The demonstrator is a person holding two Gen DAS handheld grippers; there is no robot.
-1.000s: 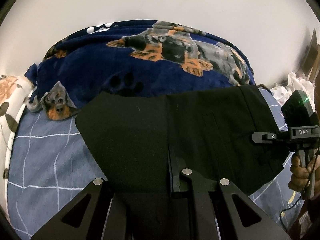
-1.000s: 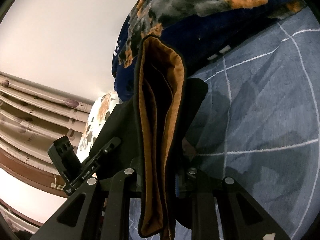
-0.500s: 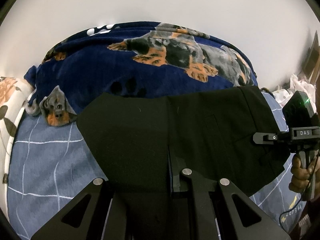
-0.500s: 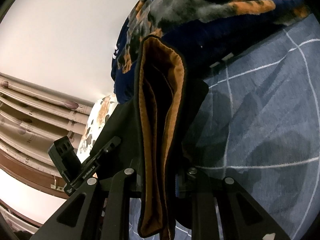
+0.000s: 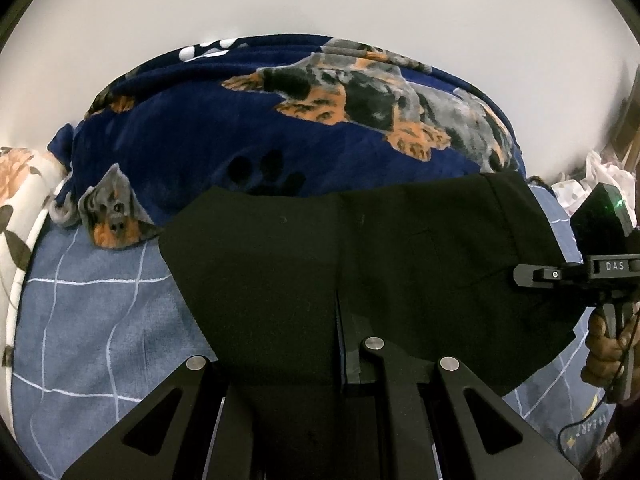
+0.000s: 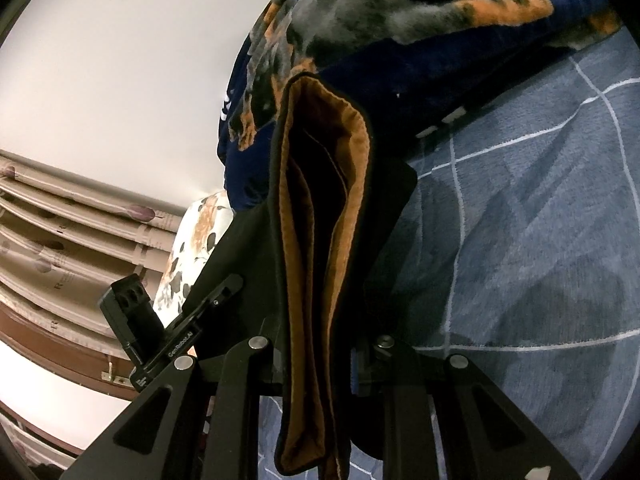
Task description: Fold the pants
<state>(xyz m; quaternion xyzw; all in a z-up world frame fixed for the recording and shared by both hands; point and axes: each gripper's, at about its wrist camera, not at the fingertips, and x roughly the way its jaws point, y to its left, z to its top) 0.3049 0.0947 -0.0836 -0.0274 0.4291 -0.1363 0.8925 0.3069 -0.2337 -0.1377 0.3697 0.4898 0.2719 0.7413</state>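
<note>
Black pants (image 5: 360, 264) with a tan lining hang stretched between my two grippers above the bed. My left gripper (image 5: 340, 364) is shut on the pants' near edge, and the cloth covers its fingertips. In the left wrist view the right gripper (image 5: 532, 274) grips the pants' right side. In the right wrist view my right gripper (image 6: 320, 356) is shut on the waistband (image 6: 320, 220), whose tan inside faces the camera. The left gripper (image 6: 216, 300) shows there at the left, against the black cloth.
A blue sheet with white grid lines (image 5: 92, 320) covers the bed under the pants. A navy dog-print blanket (image 5: 280, 120) is heaped behind. A floral pillow (image 5: 20, 208) lies at the left, curtains (image 6: 60, 240) beyond. Crumpled white cloth (image 5: 600, 176) sits at the far right.
Both grippers keep their hold on the pants. The views have shifted only slightly; the pants hang much as before.
</note>
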